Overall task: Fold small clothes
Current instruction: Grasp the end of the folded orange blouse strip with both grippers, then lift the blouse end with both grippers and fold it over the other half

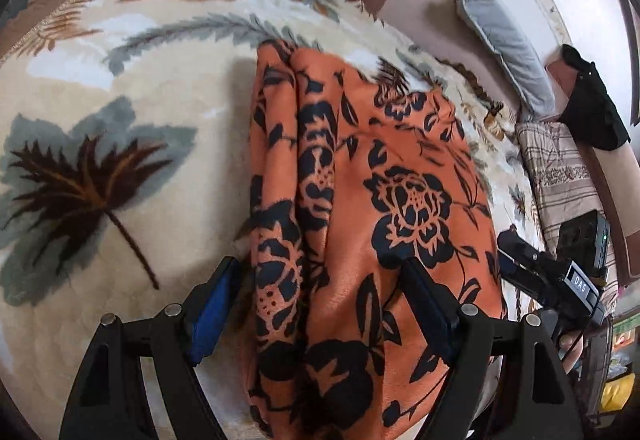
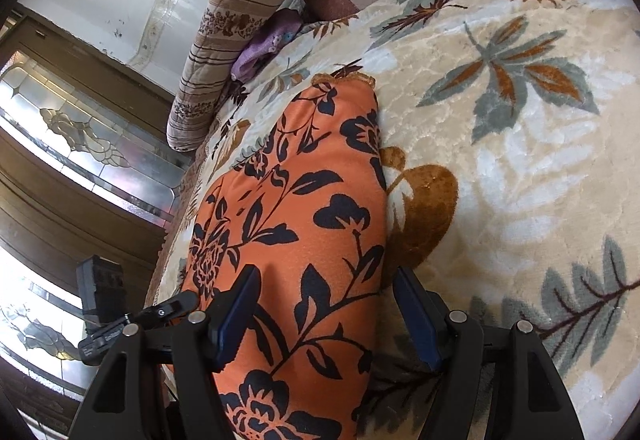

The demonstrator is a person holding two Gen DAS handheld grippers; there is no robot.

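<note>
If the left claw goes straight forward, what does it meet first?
Probably the orange floral cloth, which already lies between the open fingers of the left claw; the leaf-patterned blanket lies beyond. Depth is unclear.

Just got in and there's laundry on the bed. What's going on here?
Someone is folding an orange floral garment on a leaf-print blanket, with a claw in each hand. The left claw and right claw are both open, each straddling the cloth near its close end. The garment lies bunched into a long strip; neither claw has pinched it.
</note>
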